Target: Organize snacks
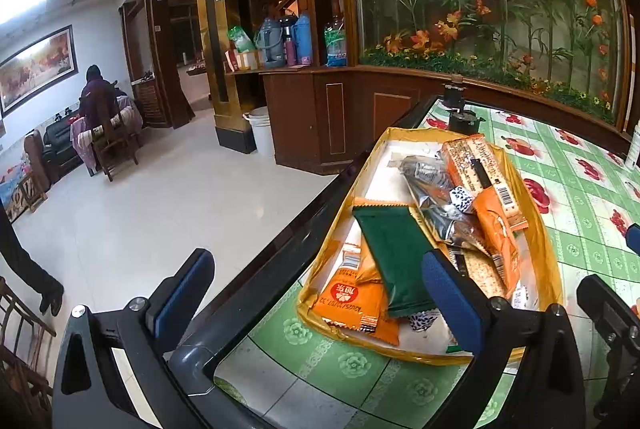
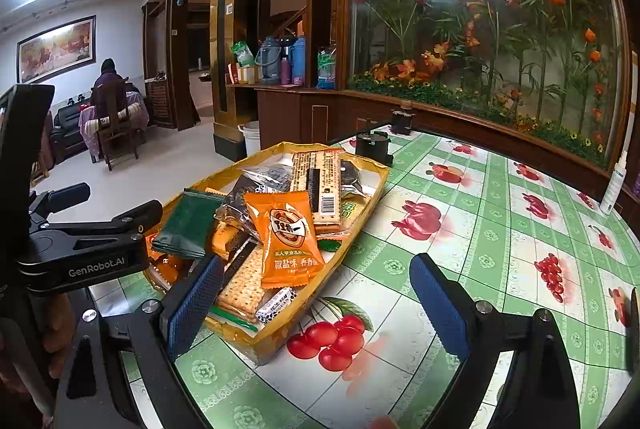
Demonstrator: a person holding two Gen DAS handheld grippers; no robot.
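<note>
A: Fingers [image 2: 196, 297] of the right gripper [image 2: 316, 303] are spread wide, with nothing pressed between the blue pads. Can the same be said of the other one?

B: Yes. The left gripper [image 1: 316, 293] is seen released as well; its left pad hangs out past the table edge, over the floor, and its right pad [image 1: 448, 301] is placed in front of the near end of the tray [image 1: 552, 249].

A: Where are the snacks found?

B: All are piled in the yellow tray, which is set on the green fruit-print tablecloth [image 2: 500, 229] near the table's left edge. A green packet [image 1: 388, 253] is laid slantwise on top of an orange sachet [image 1: 348, 301] at the near-left end. A long cracker pack [image 2: 318, 185] with a barcode is seen further back.

A: And relative to the right gripper?

B: Its left pad is set over the near corner of the tray, just above a pack of square crackers [image 2: 244, 285]. An orange packet [image 2: 288, 241] is seen just beyond that pad. The right pad is held over bare cloth, well clear of the tray, so only the tray's near corner is framed between the pads. Whether any pad touches anything cannot be told.

A: Anything else on the table?

B: Two small dark canisters [image 2: 372, 145] are set behind the tray.
</note>
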